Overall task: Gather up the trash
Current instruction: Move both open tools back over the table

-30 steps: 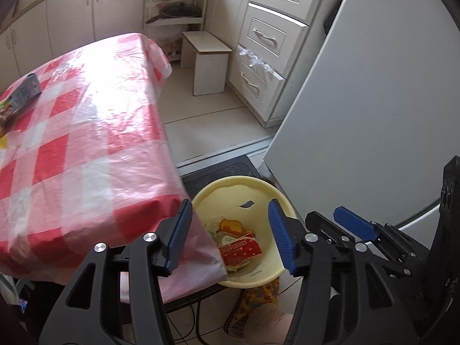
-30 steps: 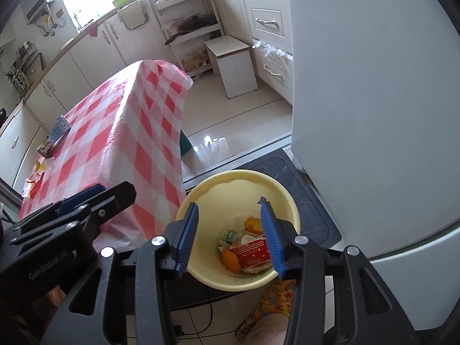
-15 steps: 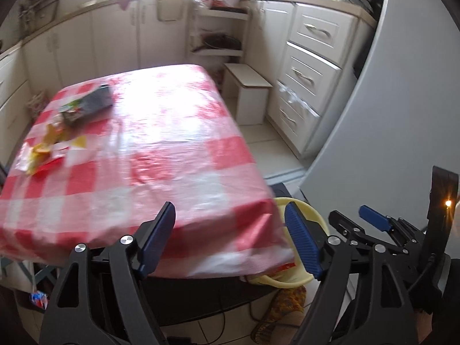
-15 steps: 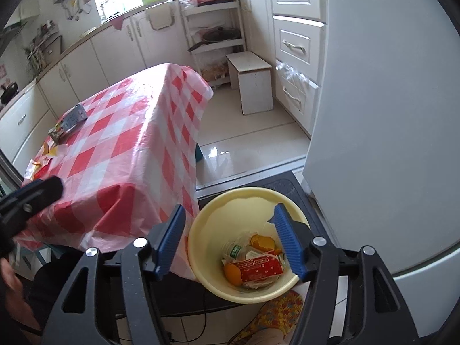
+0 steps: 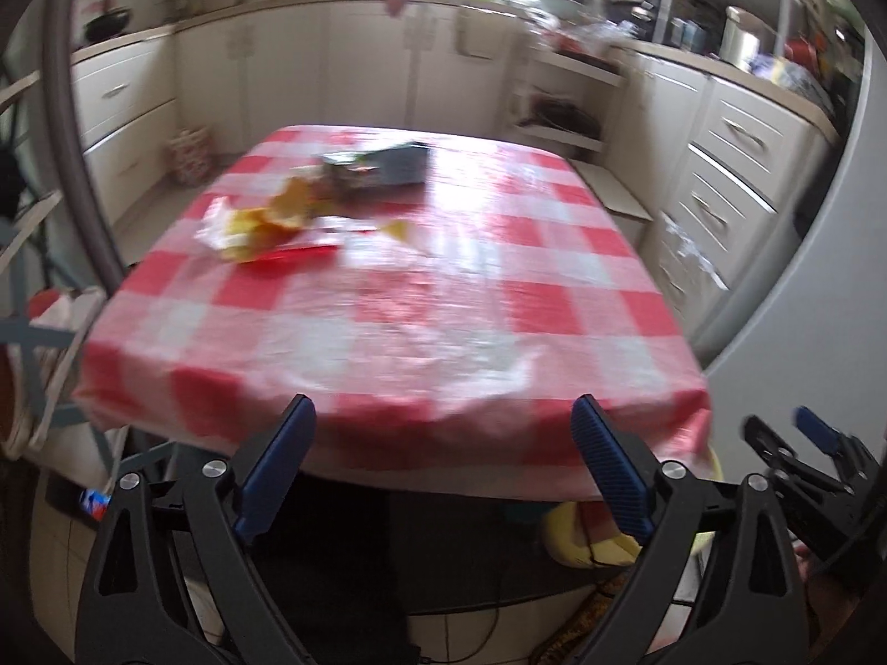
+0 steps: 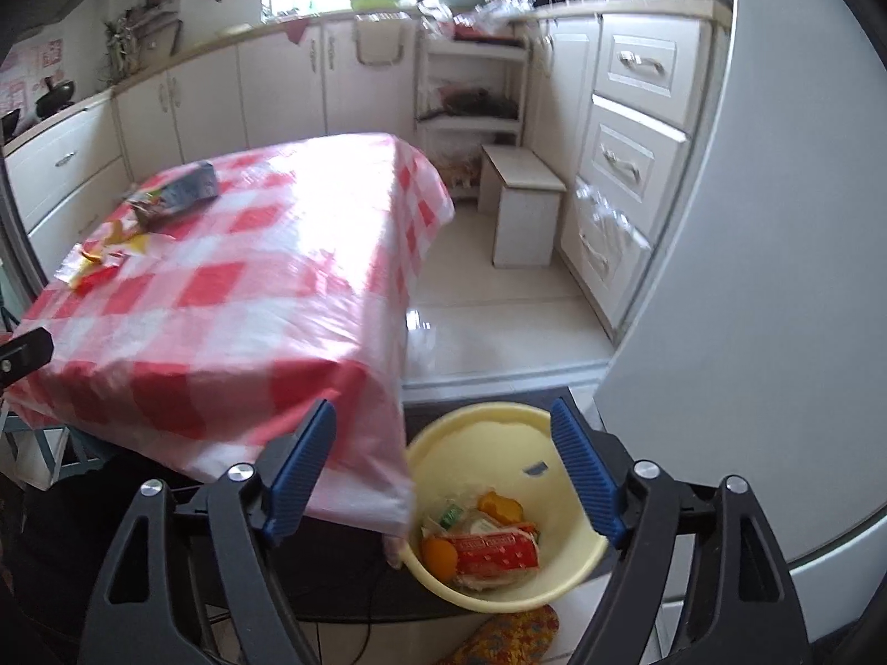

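Red-checked tablecloth [image 5: 443, 288] bears scattered trash [image 5: 266, 221] amid cream cabinets [image 6: 277, 88]; both grippers' jaws spread wide, empty.

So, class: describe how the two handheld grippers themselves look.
Both the left gripper and the right gripper have black frames with triangular cut-outs, silver round bolts, and two blue ribbed finger pads. No cables or sleeves show.

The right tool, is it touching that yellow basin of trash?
Apart. In the right wrist view the right tool hangs open above the yellow basin, its fingers clear of the rim and trash.
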### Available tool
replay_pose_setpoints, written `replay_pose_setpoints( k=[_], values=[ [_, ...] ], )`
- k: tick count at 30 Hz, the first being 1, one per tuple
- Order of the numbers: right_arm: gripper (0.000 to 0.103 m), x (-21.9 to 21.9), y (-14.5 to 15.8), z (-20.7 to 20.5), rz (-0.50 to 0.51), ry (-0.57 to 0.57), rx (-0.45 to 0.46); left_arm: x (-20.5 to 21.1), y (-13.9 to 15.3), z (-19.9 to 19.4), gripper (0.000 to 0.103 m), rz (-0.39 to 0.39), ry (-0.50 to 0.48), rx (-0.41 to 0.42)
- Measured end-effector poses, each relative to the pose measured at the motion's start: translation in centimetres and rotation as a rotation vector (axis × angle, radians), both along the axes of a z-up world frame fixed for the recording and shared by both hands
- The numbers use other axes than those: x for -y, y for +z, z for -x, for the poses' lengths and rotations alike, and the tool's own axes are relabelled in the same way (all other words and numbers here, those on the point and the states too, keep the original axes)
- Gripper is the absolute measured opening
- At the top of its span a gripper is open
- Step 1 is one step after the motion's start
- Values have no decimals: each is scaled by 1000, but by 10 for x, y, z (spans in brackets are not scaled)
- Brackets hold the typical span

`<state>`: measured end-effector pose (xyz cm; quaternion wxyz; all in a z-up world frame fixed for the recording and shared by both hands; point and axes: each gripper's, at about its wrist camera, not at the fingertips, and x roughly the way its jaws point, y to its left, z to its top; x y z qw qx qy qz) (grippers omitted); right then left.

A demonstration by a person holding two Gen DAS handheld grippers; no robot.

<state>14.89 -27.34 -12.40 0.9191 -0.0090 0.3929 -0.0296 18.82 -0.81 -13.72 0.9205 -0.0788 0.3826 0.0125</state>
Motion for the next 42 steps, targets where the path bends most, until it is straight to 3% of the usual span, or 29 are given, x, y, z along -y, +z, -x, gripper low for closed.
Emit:
replay_pose_setpoints(
  k=[10, 15, 23, 34, 42],
  values=[
    [83, -55, 21, 10, -52, 81, 49, -67, -18, 16, 92, -2, 150, -16],
    [85, -89, 28, 20, -25, 147, 67, -86, -31, 25, 93, -1, 180, -51],
    [87, -128, 29, 28, 13, 218, 72, -113, -26, 37, 95, 64, 232, -43],
    [87, -166, 17, 26, 87, 294, 61, -155, -53, 38, 95, 251, 330, -94],
    [87, -179, 12, 22, 102, 329, 72, -151, -57, 35, 95, 251, 325, -79]
  ],
)
